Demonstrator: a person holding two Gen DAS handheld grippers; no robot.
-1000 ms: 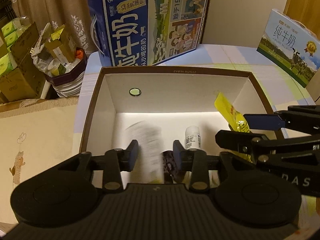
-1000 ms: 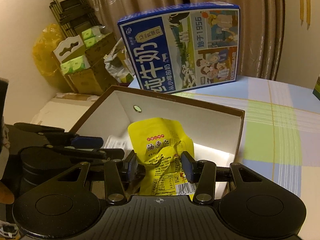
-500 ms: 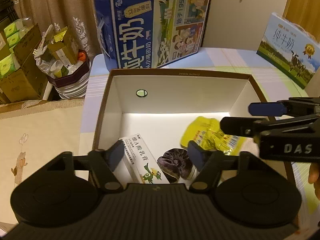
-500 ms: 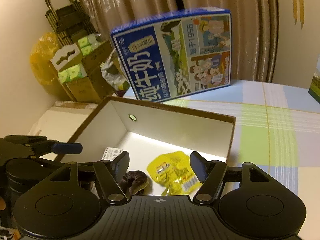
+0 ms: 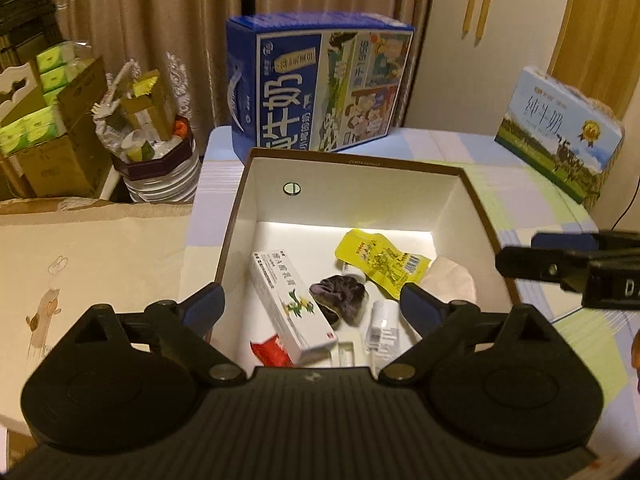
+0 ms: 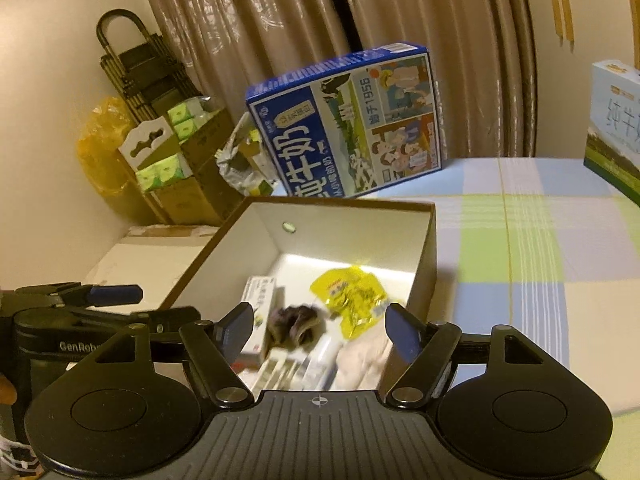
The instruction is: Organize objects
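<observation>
An open brown box with a white inside (image 5: 352,200) stands on the table; it also shows in the right wrist view (image 6: 344,232). In it lie a white-green carton (image 5: 292,304), a yellow snack pouch (image 5: 380,262), a dark purple object (image 5: 340,296), a small white bottle (image 5: 382,326), a red packet (image 5: 270,350) and a white tissue (image 5: 448,280). My left gripper (image 5: 314,306) is open and empty above the box's near edge. My right gripper (image 6: 320,328) is open and empty above the box; the carton (image 6: 260,300) and pouch (image 6: 352,300) lie below it.
A big blue milk carton case (image 5: 320,84) stands behind the box. A light-blue milk case (image 5: 560,132) stands at the table's far right. Cardboard boxes and stacked bowls (image 5: 156,168) sit off the table to the left. The checked tablecloth (image 6: 540,264) stretches to the right.
Both grippers opened: the left let go of the carton, the right let go of the yellow pouch; both items now lie in the box. Both grippers pulled up and back.
</observation>
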